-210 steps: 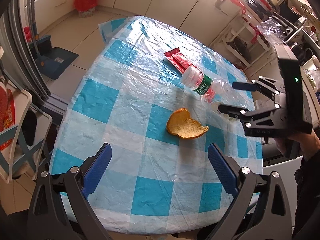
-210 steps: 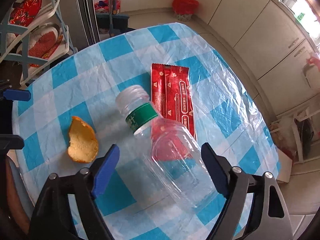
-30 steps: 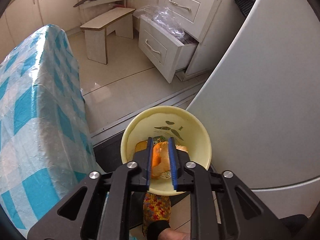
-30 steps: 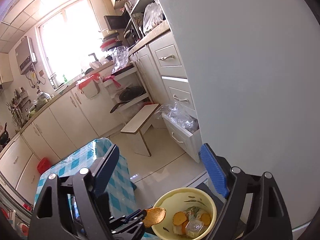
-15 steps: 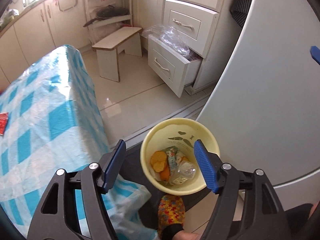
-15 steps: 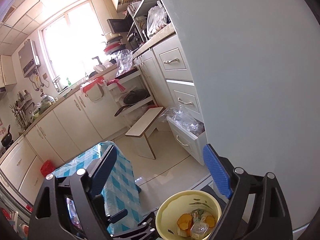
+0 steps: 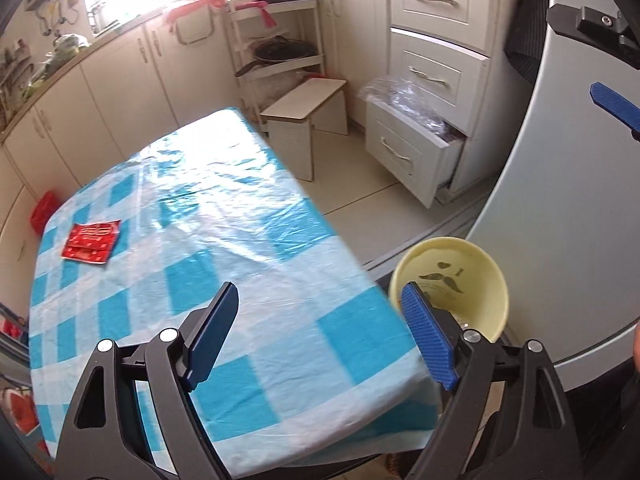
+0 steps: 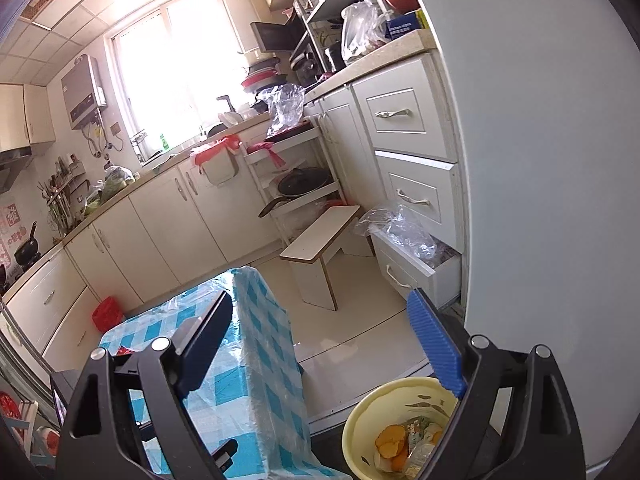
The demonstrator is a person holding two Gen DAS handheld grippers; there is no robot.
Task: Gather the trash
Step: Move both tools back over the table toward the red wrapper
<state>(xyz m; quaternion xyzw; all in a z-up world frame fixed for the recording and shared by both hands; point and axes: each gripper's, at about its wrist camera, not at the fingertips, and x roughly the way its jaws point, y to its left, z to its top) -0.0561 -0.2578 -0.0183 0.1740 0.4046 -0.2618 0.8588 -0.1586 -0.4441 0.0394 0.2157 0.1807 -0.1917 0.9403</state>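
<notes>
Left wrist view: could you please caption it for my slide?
Open left tongs over checked table; red wrapper remains, yellow bin beside.

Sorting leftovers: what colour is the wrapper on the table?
Red wrapper, clearest in the left wrist view.

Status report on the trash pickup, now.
Left gripper jaws just opened, empty; right gripper open, empty. Orange peel in yellow bin. Red wrapper alone on table, nothing blocking.
</notes>
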